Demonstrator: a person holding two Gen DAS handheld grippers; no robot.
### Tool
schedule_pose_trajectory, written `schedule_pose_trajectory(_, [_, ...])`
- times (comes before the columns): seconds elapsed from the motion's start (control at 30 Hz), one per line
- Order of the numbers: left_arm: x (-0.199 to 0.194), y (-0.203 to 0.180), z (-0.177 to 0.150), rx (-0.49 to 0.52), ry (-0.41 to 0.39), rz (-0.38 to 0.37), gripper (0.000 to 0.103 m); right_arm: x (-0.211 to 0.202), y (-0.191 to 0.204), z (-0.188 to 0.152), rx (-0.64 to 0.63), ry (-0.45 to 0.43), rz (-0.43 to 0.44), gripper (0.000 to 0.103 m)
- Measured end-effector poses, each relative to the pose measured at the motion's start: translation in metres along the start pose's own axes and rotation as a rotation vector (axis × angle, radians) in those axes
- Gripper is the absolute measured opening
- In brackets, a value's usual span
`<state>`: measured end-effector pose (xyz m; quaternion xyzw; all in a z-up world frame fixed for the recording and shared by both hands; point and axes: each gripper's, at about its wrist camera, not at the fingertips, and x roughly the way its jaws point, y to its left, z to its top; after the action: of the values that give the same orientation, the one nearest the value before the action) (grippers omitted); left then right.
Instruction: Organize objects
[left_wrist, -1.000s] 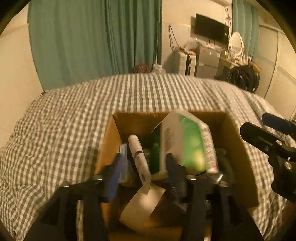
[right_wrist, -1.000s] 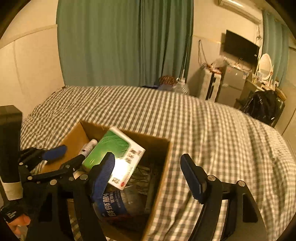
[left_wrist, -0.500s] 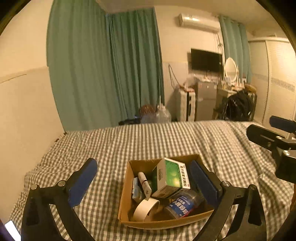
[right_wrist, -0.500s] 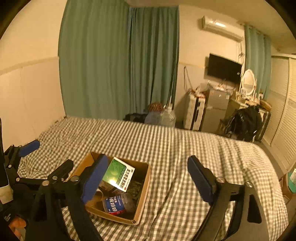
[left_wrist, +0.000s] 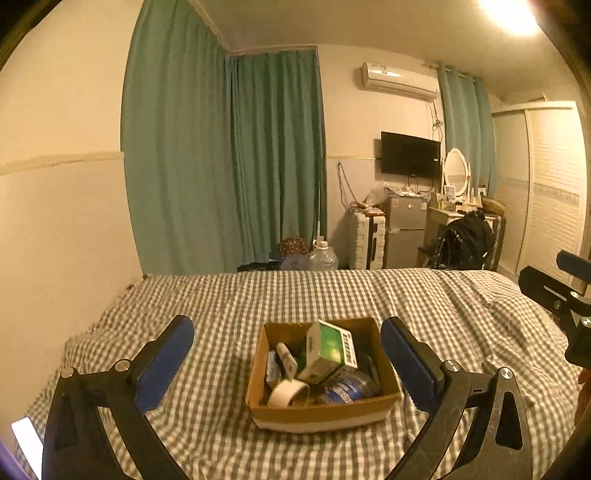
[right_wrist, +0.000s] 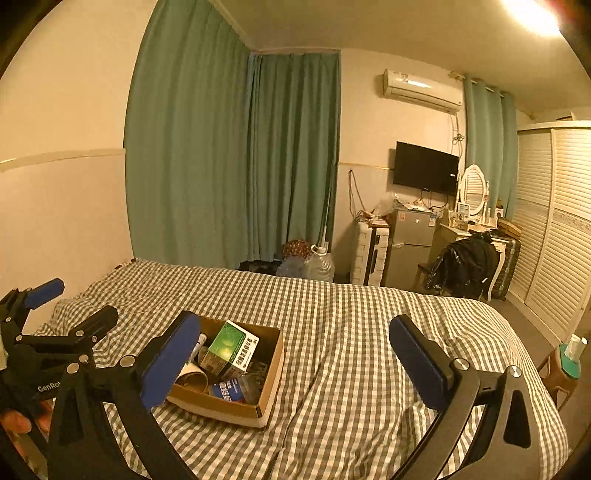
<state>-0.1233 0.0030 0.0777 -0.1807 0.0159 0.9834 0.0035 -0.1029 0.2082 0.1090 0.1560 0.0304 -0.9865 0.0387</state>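
An open cardboard box (left_wrist: 325, 411) (right_wrist: 271, 373) sits on the checked bedspread. Inside lie a green-and-white carton (left_wrist: 330, 350) (right_wrist: 231, 349), a tape roll (left_wrist: 286, 392), a white tube (left_wrist: 287, 359) and a blue-labelled bottle (left_wrist: 351, 386) (right_wrist: 231, 390). My left gripper (left_wrist: 286, 363) hangs open well above and in front of the box, holding nothing. My right gripper (right_wrist: 295, 363) is open too, off to the box's right, empty. The left gripper (right_wrist: 55, 325) also shows at the right wrist view's left edge.
The grey-checked bed (left_wrist: 443, 314) (right_wrist: 369, 332) spreads wide around the box. Green curtains (left_wrist: 229, 166), a wall TV (left_wrist: 410, 154), a small fridge (left_wrist: 404, 230), a dark bag on a chair (left_wrist: 463, 240) and louvred wardrobe doors (right_wrist: 554, 221) stand beyond the bed. A stool (right_wrist: 565, 365) stands at far right.
Both grippers pulled up and back from the box. The left gripper, down inside the box a second ago, is now wide open and clear of it, with the whole room in view.
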Motion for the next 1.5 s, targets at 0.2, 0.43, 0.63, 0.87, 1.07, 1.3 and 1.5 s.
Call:
schedule_pose_trajectory(0.2, [-0.017, 0.004, -0.025, -0.032, 0.011, 0.004, 0.103, -0.014, 0.0, -0.032, 0.048, -0.016, 0.008, 0.103])
schedule_pose_trajectory(0.43, [-0.034, 0.005, -0.05, -0.035, -0.029, 0.034, 0.103, -0.003, 0.0, -0.072, 0.05, -0.004, 0.003, 0.103])
schedule_pose_trajectory(0.63, [-0.031, -0.007, -0.067, 0.073, -0.01, 0.035, 0.103, 0.005, -0.005, -0.091, 0.071, 0.02, -0.013, 0.103])
schedule_pose_trajectory(0.87, [-0.026, -0.006, -0.074, 0.059, 0.024, 0.024, 0.103, 0.008, -0.002, -0.095, 0.069, 0.041, -0.011, 0.103])
schedule_pose_trajectory(1.07, [-0.022, -0.003, -0.079, 0.04, 0.046, 0.034, 0.103, 0.005, -0.001, -0.095, 0.065, 0.033, -0.014, 0.103])
schedule_pose_trajectory(1.3, [-0.021, -0.007, -0.081, 0.067, 0.052, 0.039, 0.103, 0.005, -0.001, -0.095, 0.069, 0.039, -0.008, 0.103])
schedule_pose_trajectory(1.5, [-0.021, -0.008, -0.082, 0.067, 0.053, 0.037, 0.103, 0.003, -0.001, -0.096, 0.07, 0.04, -0.004, 0.103])
